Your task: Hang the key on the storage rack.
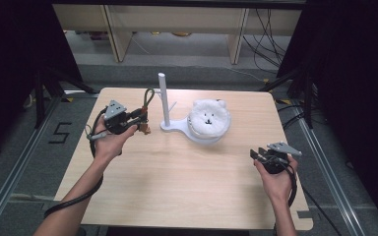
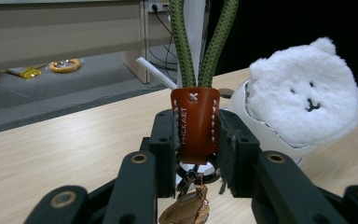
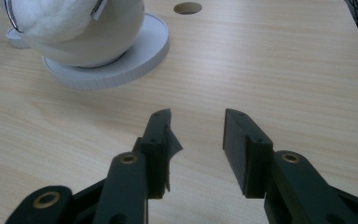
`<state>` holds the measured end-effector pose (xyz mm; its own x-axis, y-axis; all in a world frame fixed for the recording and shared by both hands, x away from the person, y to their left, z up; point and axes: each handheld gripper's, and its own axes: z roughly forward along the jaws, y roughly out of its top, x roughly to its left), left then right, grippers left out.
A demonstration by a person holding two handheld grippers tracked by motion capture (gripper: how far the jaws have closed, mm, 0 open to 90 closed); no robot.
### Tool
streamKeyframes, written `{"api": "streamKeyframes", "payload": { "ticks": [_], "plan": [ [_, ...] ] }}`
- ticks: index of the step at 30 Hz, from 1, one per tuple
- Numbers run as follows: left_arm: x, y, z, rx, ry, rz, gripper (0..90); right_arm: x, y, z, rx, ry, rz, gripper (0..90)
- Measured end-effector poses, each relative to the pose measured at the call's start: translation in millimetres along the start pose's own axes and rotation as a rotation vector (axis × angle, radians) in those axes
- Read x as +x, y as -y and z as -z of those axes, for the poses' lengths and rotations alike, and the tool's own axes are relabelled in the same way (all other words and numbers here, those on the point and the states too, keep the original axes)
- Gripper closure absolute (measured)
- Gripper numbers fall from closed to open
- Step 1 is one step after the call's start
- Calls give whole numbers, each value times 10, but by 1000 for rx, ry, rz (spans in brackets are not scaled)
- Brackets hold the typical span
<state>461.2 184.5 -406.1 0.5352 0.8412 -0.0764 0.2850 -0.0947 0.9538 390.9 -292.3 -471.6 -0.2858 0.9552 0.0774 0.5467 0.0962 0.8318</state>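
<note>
Left tongs clamp the keychain's leather tab above the counter near the stand, right tongs open and empty; keychain looks light, cord loop floppy, so tab is the 1 firm hold.

On the brown leather tab of the keychain, stamped letters run sideways; they look like "HICKAET", but the reading is not sure. On the grey floor left of the table, a black "5" is marked.
</note>
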Motion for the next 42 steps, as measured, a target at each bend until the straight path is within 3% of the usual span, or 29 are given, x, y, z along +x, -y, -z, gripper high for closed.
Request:
{"api": "streamKeyframes", "payload": {
  "ticks": [25, 27, 28, 42],
  "plan": [
    [68, 62, -158, 24, -14, 38, 688, -6, 6, 14, 0, 6, -7, 627],
    [66, 64, -168, 26, -15, 42, 688, 6, 10, 15, 2, 14, -24, 627],
    [65, 66, -173, 27, -14, 42, 688, -10, 9, 9, -4, 10, -4, 628],
    [61, 88, -260, 43, -13, 50, 687, -2, 4, 11, -4, 4, -8, 628]
  ]
}}
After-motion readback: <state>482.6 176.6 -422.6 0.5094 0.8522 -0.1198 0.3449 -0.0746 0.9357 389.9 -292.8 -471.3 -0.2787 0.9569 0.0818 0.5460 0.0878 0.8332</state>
